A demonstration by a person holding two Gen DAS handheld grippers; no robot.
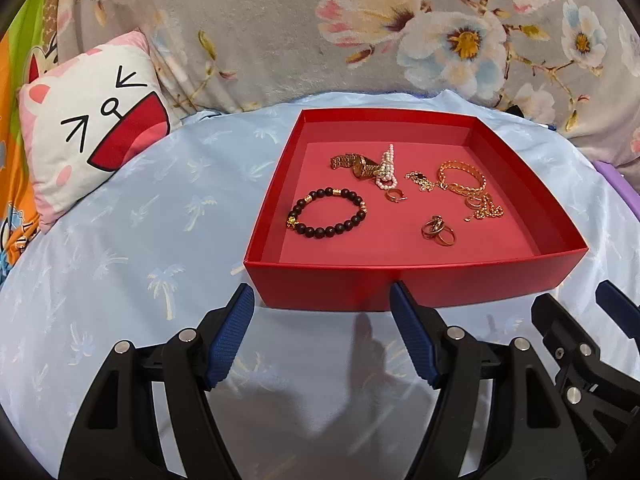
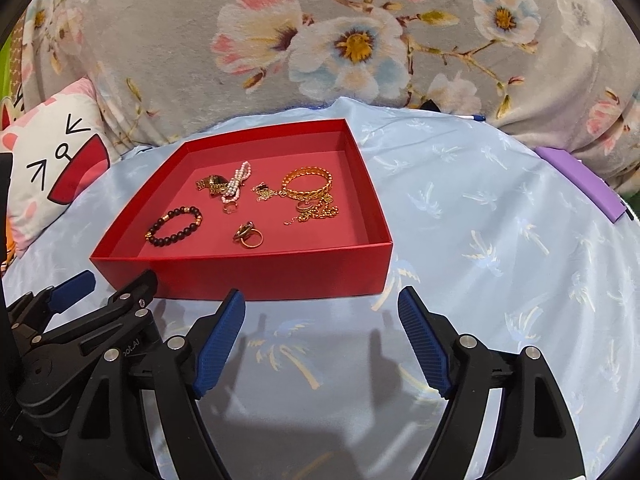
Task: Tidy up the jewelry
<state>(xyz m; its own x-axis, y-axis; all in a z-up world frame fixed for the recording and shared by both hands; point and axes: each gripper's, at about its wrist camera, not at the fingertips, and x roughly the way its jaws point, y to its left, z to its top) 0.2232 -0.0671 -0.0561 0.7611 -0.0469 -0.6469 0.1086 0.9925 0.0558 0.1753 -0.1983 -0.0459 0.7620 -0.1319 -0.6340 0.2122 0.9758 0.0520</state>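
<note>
A red shallow box [image 1: 400,284] [image 2: 248,276] sits on a light blue cloth. Inside lie a dark bead bracelet [image 1: 327,213] [image 2: 174,225], a gold watch [image 1: 356,164] [image 2: 212,184], a pearl strand [image 1: 386,170] [image 2: 236,186], a gold bangle [image 1: 461,178] [image 2: 307,184], a gold chain [image 1: 486,208] [image 2: 316,212] and rings [image 1: 438,230] [image 2: 248,235]. My left gripper [image 1: 322,296] is open and empty just in front of the box's near wall. My right gripper [image 2: 322,300] is open and empty by the box's near right corner.
A cat-face pillow [image 1: 88,128] [image 2: 52,160] lies at the left. A grey floral blanket [image 1: 320,28] [image 2: 320,40] rises behind the box. A purple object [image 2: 580,184] lies at the right edge of the cloth. A pen [image 2: 472,117] rests at the back.
</note>
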